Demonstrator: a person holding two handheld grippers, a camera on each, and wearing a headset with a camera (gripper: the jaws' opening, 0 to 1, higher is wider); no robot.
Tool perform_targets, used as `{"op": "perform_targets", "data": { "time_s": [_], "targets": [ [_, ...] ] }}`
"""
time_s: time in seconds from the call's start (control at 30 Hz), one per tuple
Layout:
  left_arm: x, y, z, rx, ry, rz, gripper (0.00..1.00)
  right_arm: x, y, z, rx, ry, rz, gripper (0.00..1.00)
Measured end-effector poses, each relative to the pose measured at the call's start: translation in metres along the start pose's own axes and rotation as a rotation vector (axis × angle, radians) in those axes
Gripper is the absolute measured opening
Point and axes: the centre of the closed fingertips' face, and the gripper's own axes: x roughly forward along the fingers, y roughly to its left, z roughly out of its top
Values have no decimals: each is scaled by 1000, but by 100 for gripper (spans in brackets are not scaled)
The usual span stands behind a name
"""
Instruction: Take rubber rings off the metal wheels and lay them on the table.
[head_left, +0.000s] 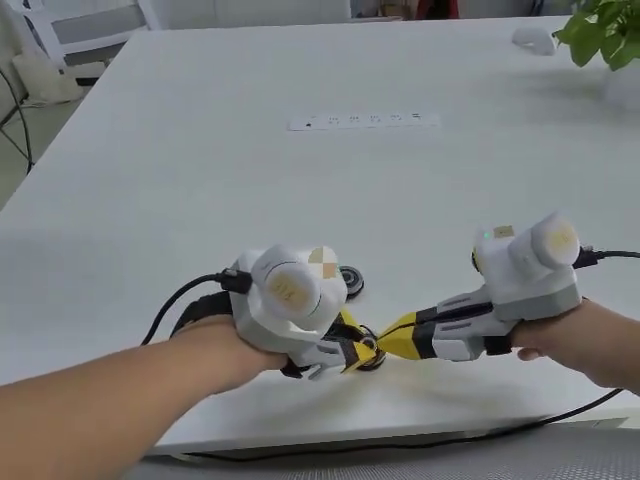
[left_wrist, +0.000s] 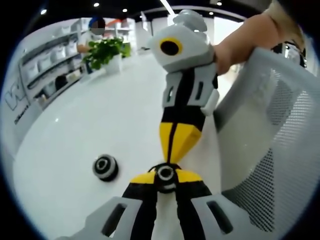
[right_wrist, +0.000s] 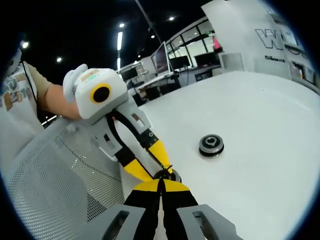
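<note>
A small metal wheel (left_wrist: 165, 176) with a black rubber ring is held between the yellow tips of my left gripper (head_left: 366, 354), just above the white table (head_left: 300, 190) near its front edge. My right gripper (head_left: 383, 338) meets it tip to tip, its jaws pressed together at the wheel's rim (right_wrist: 163, 174), where the black ring sits. A second wheel (head_left: 350, 280) lies flat on the table behind the left gripper, with its black ring around it. This second wheel (left_wrist: 105, 167) lies left of the left gripper's jaws and, as the wheel (right_wrist: 211, 145), right of the right gripper's.
A white power strip (head_left: 363, 122) lies mid-table. A potted plant (head_left: 603, 32) and a small white object (head_left: 534, 39) stand at the far right. A white mesh chair back (left_wrist: 270, 140) is close behind the front edge. Cables trail from both grippers.
</note>
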Motion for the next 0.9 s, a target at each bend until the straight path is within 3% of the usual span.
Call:
{"op": "perform_targets", "data": {
  "time_s": [0.43,0.7,0.9],
  "targets": [
    [-10,-5,7,10,-26,-38,24,-1,-4,5,1,-24,6,0],
    [-29,-3,17,-23,-82,-34,34,-3,-2,11,11,-48,22,0],
    [-46,1,18,-50,-109,-20,41,-5,0,17,23,-68,30,0]
  ]
}}
